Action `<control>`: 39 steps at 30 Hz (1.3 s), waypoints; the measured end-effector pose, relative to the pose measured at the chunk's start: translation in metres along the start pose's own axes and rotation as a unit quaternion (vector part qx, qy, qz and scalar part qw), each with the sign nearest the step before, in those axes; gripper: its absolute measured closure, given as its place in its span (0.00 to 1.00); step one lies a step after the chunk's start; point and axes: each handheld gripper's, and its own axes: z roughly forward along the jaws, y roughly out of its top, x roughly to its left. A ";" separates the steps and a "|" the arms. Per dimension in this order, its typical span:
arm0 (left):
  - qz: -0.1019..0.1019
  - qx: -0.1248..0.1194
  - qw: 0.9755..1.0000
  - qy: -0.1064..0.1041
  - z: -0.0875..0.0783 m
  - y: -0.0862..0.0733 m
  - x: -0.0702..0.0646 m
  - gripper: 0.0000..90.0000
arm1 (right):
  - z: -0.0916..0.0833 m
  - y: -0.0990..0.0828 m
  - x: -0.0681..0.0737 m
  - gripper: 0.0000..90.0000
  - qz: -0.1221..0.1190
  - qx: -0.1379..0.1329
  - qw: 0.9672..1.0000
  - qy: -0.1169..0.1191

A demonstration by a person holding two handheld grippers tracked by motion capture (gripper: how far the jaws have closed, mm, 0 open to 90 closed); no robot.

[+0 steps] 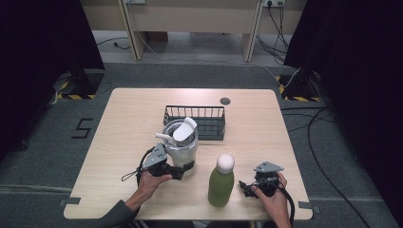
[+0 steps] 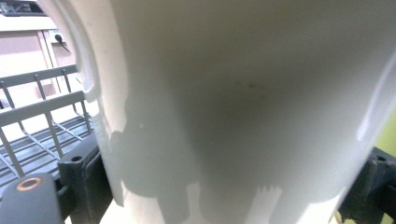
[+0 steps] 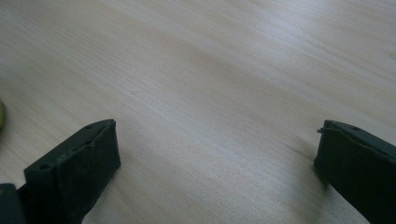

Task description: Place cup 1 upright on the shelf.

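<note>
Pale wooden worktop (image 1: 123, 142) under dark curtains. Left tool (image 1: 177, 170) has its jaws spread wide around a white jug's (image 1: 183, 149) base, apparently gripping it. Right tool (image 1: 247, 187) rests empty, jaws wide apart, just beside a green bottle (image 1: 221, 183). Such a low grip could tip the jug when lifted.

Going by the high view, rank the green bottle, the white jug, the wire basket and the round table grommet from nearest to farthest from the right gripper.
1. green bottle: just to the left of the right gripper, near the front edge.
2. white jug: farther left, at the left gripper.
3. wire basket: behind the jug, mid-table.
4. round table grommet: near the far edge.
</note>
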 end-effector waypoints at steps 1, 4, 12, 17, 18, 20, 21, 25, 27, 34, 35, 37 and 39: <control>0.007 0.001 1.000 0.002 -0.001 0.004 0.001 0.12 | 0.000 0.000 0.000 0.00 0.000 0.000 1.000 0.000; 0.015 0.001 1.000 0.005 -0.002 0.013 0.004 0.12 | 0.000 0.000 0.000 0.00 0.000 0.000 1.000 0.000; 0.022 -0.001 1.000 0.013 0.002 0.039 0.015 0.12 | 0.000 0.000 0.000 0.00 -0.002 -0.001 1.000 0.000; 0.022 -0.003 1.000 0.013 0.005 0.053 0.024 0.12 | 0.000 0.000 0.000 0.00 -0.003 -0.001 1.000 0.001; 0.021 -0.004 1.000 0.013 0.005 0.056 0.026 0.12 | 0.000 0.000 0.000 0.00 -0.002 0.000 1.000 0.001; 0.020 -0.006 1.000 0.011 0.006 0.062 0.029 0.12 | 0.000 0.000 0.000 0.00 -0.003 0.000 1.000 0.001; 0.016 -0.008 1.000 0.010 0.007 0.065 0.031 0.12 | 0.000 0.000 0.000 0.00 -0.002 -0.001 1.000 0.002; 0.015 -0.009 1.000 0.010 0.010 0.076 0.037 0.12 | 0.000 0.000 0.000 0.00 -0.002 0.000 1.000 0.001; 0.020 -0.009 1.000 0.015 0.012 0.080 0.042 0.12 | 0.000 0.000 0.000 0.00 -0.002 -0.001 1.000 0.002; 0.006 -0.007 1.000 0.021 0.021 0.089 0.054 0.12 | 0.000 0.000 0.000 0.00 -0.003 0.000 1.000 0.002; 0.002 -0.005 1.000 0.021 0.022 0.090 0.056 0.12 | 0.000 0.000 0.000 0.00 -0.003 0.000 1.000 0.002; 0.002 -0.004 1.000 0.026 0.024 0.093 0.059 0.12 | 0.000 0.000 0.000 0.00 -0.003 0.000 1.000 0.002; 0.002 -0.006 1.000 0.030 0.025 0.096 0.063 0.12 | 0.000 0.000 0.000 0.00 -0.003 0.000 1.000 0.002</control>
